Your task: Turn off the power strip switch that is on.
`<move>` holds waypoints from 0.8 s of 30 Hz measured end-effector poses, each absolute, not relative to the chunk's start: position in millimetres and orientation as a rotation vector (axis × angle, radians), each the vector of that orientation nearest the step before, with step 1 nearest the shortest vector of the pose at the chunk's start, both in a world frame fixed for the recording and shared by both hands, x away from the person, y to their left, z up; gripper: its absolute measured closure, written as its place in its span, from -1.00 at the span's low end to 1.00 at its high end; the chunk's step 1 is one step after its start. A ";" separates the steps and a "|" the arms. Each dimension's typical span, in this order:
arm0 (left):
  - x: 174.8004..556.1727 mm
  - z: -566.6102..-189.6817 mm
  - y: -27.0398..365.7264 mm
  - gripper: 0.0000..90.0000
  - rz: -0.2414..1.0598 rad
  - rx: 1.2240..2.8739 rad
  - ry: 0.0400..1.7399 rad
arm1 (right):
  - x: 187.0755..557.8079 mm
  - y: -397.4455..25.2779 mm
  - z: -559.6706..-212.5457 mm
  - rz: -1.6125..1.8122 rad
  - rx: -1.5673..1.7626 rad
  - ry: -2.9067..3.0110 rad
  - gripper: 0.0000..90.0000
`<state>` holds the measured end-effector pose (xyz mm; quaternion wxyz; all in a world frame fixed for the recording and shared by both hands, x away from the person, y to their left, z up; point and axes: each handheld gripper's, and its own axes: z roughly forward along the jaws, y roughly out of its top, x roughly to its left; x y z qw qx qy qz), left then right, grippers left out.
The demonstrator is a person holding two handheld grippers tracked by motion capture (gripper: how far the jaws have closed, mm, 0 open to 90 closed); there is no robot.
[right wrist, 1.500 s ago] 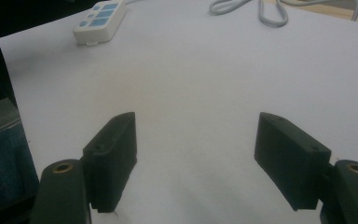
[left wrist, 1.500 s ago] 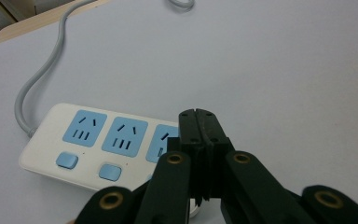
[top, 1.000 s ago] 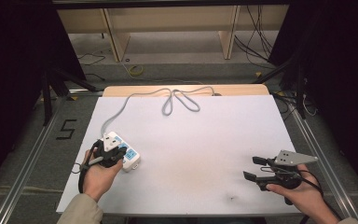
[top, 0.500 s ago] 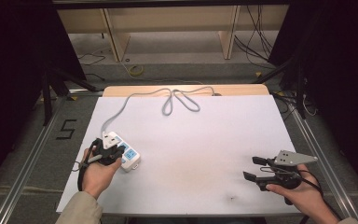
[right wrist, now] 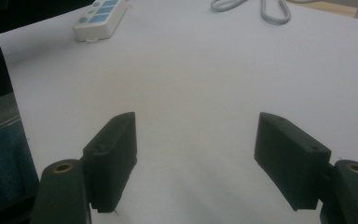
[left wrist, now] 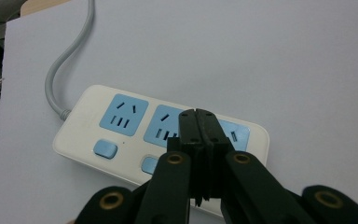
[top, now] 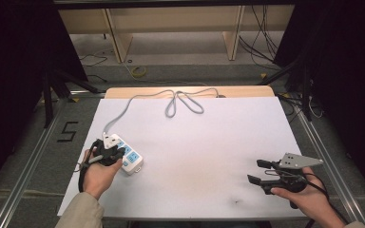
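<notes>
The power strip [top: 123,153] lies near the table's [top: 209,142] left edge. The left gripper [left wrist: 199,122] hovers over its middle socket, jaws clenched together, seemingly touching nothing. Well right of the strip, the right gripper [right wrist: 196,154] gapes open, empty.

A wooden shelf [top: 171,21] stands beyond the table [top: 218,156]; a "5" mark [top: 67,131] on the floor lies left of the table.

High view overlooks table; gripper views near power strip [left wrist: 158,135].
</notes>
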<state>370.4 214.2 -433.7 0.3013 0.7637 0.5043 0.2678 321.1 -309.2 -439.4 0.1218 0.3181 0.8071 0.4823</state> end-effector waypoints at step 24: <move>382.7 -434.5 222.1 1.00 0.683 2.020 1.425 | 320.7 -308.3 -439.2 1.406 0.925 2.358 -0.33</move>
